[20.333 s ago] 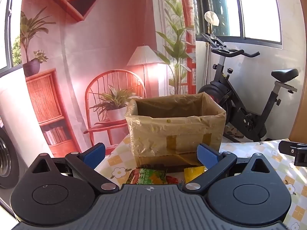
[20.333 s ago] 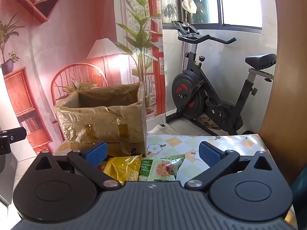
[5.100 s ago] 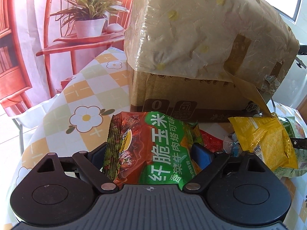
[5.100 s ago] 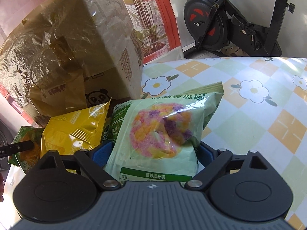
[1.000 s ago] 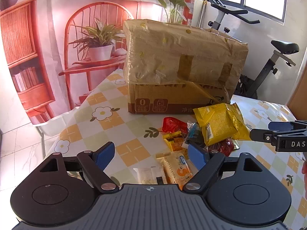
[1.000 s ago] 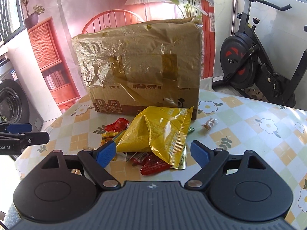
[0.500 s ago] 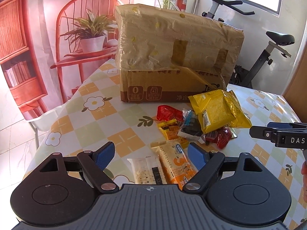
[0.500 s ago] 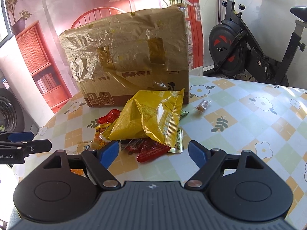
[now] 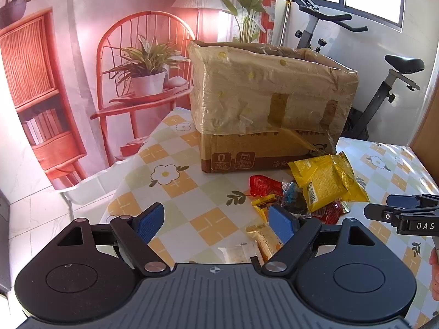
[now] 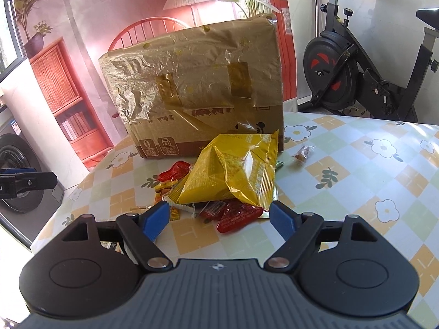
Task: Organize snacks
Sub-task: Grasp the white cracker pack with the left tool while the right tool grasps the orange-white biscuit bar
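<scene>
A taped cardboard box [image 9: 269,109] [image 10: 203,93] stands at the far side of the table, its top open. In front of it lies a heap of snacks: a yellow bag [image 9: 326,183] [image 10: 233,172], red packets [image 9: 263,185] [image 10: 236,215] and small yellow sachets [image 9: 263,205]. An orange-and-white biscuit pack [image 9: 264,242] and a pale cracker pack [image 9: 238,253] lie nearest me. My left gripper [image 9: 216,222] hangs open over the tablecloth, left of the heap, nothing between its pads. My right gripper [image 10: 219,220] is open just short of the red packets, touching none.
The floral checked tablecloth [image 9: 203,213] [image 10: 356,181] covers the table; its left edge drops off close by. One small wrapped sweet [image 10: 300,153] lies apart at the right. An exercise bike [image 10: 356,76] stands behind the table, a washing machine [image 10: 16,172] to the left.
The left gripper has risen and drawn back, so the box's open top shows and the biscuit packs sit lower in view. The right gripper has rolled slightly. Both hold nothing, as before.
</scene>
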A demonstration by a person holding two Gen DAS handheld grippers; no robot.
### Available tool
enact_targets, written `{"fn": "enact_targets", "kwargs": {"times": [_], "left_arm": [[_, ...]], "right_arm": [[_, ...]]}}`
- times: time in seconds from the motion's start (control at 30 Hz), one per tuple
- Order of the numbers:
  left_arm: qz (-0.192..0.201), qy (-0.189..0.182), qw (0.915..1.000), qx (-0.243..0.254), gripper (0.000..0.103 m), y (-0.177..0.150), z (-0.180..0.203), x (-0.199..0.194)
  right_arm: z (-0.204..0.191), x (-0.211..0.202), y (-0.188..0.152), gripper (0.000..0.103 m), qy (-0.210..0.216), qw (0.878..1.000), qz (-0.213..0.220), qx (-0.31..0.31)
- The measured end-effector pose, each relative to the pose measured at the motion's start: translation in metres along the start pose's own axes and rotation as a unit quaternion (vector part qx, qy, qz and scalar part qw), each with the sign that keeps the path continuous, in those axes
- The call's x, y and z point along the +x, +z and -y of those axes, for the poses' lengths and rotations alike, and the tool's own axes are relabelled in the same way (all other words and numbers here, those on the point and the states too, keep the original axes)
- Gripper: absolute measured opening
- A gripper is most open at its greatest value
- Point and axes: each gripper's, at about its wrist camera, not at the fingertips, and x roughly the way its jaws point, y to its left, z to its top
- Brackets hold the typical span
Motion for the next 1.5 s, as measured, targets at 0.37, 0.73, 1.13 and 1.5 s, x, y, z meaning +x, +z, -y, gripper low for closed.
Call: {"fn": "enact_targets", "kwargs": {"times": [0.37,0.73,1.13,1.5], "left_arm": [[-0.013,-0.005,0.9998,-0.012,0.085,-0.014,-0.010,0.010],[-0.012,0.000,0.9998,-0.017,0.085,-0.017,-0.021,0.011],[-0.022,0.014,0.9988,-0.041,0.084,-0.028,-0.046,0.022],[-0.035,0.010,0.9979,-0.053,0.084,-0.032,-0.041,0.035]], "right_arm": [[-0.011,0.010,-0.003,0.083,0.000,1.000,-0.014,-0.007],[-0.023,0.030,-0.008,0.083,0.018,0.999,-0.040,-0.007],[-0.054,0.082,-0.005,0.083,0.058,0.992,-0.100,-0.048],[-0.071,0.118,-0.018,0.054,0.072,0.981,-0.162,-0.084]]}}
